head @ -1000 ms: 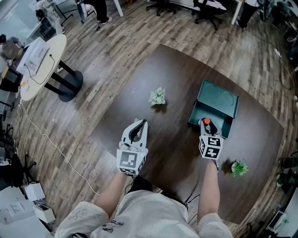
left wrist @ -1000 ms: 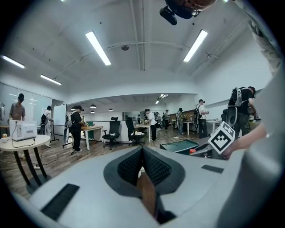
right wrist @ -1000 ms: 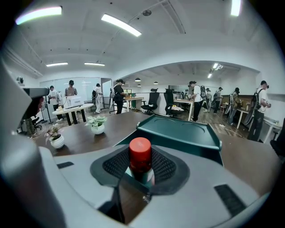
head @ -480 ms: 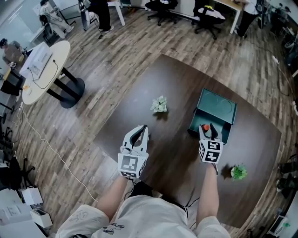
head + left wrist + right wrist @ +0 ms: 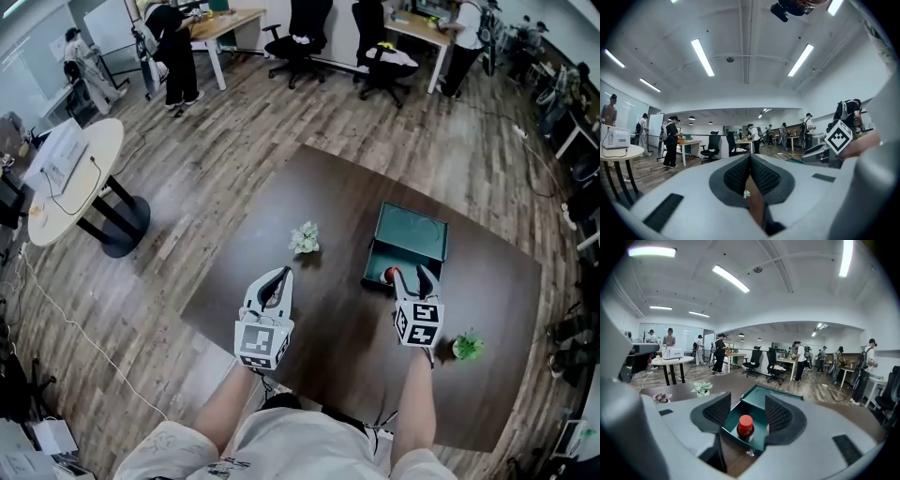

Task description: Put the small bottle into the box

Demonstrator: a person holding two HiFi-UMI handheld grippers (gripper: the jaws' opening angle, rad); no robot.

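Though apart from the box [image 5: 411,232], one pale plant [image 5: 305,238], one green plant [image 5: 466,347].

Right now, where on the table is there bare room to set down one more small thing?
The widest bare patch is the far corner of the table, behind the pale plant and the box. The strip between those two is also free. It is crowded between the box and the green plant.

Small red-capped bottle [image 5: 745,426] upright inside the open teal box [image 5: 759,431]
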